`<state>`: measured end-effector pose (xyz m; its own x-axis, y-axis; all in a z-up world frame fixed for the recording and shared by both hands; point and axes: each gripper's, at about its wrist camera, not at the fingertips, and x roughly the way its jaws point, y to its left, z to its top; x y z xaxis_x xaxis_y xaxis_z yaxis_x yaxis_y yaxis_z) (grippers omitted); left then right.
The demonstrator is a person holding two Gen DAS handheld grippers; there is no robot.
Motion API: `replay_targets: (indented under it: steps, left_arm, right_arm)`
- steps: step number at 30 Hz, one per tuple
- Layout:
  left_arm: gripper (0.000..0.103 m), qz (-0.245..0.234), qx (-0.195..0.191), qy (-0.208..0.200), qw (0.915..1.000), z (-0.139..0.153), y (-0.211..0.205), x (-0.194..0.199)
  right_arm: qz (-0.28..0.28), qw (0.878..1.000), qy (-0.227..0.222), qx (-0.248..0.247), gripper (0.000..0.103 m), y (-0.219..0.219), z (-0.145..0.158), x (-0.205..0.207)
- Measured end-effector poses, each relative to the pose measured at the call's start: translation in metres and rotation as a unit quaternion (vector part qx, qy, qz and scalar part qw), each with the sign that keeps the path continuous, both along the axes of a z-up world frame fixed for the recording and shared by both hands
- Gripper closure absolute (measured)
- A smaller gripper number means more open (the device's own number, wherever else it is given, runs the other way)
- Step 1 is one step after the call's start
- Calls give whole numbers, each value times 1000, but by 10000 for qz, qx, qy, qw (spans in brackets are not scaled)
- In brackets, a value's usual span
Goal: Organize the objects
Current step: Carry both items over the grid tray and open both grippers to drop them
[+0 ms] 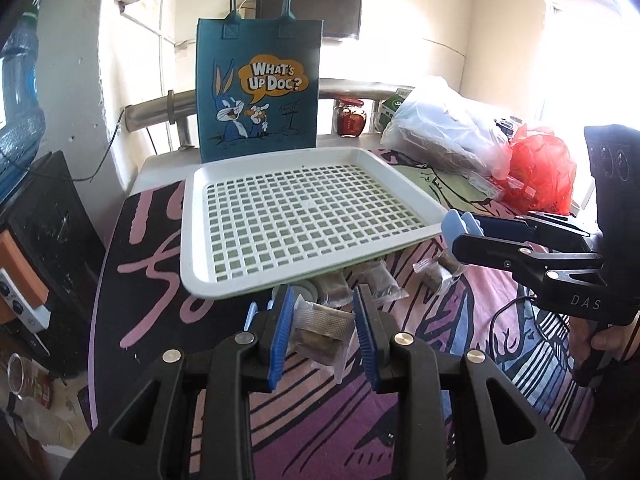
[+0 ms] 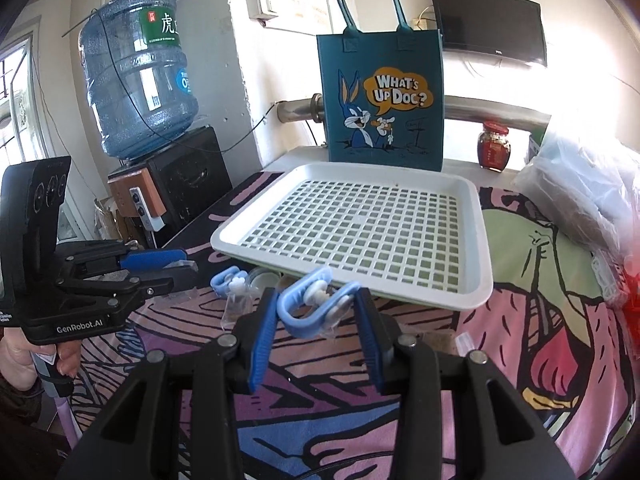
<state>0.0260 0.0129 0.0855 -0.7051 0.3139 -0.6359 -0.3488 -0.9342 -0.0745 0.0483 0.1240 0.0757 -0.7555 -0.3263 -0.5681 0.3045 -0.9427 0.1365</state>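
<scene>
Left hand-held gripper [image 1: 323,330] grips a clear packet [image 1: 320,336] just above the patterned tabletop [image 1: 304,432]; right hand-held gripper [image 2: 316,316] grips a light-blue clip [image 2: 306,310]. More packets [image 1: 360,284] and a second clip [image 2: 228,282] lie by the near edge of the white tray [image 2: 472,280]. Behind the tray stands a blue bag [image 2: 382,100].

A blue water jug [image 2: 138,68] stands far left on a black dispenser [image 2: 188,176]. A black screen [image 2: 488,24] hangs on the far wall. A red jar [image 2: 495,146] stands far right, near a red plastic bag [image 1: 540,168].
</scene>
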Motion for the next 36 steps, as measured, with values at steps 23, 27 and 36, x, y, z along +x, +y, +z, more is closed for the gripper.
replay_targets:
  steps: [23,27,36]
  left_arm:
    - [74,647,-202,-488,9965,-50,15,-120]
    - [75,671,-240,-514,9961,-56,17,-123]
    - [54,491,-424,-470,9968,-61,28,-127]
  right_arm:
    - [-637,9962,-598,49,65,25,-42,-110]
    - [-662,9952,-708,109,65,26,-51,-119]
    - [-727,9922,-944,372,63,22,-64,-129]
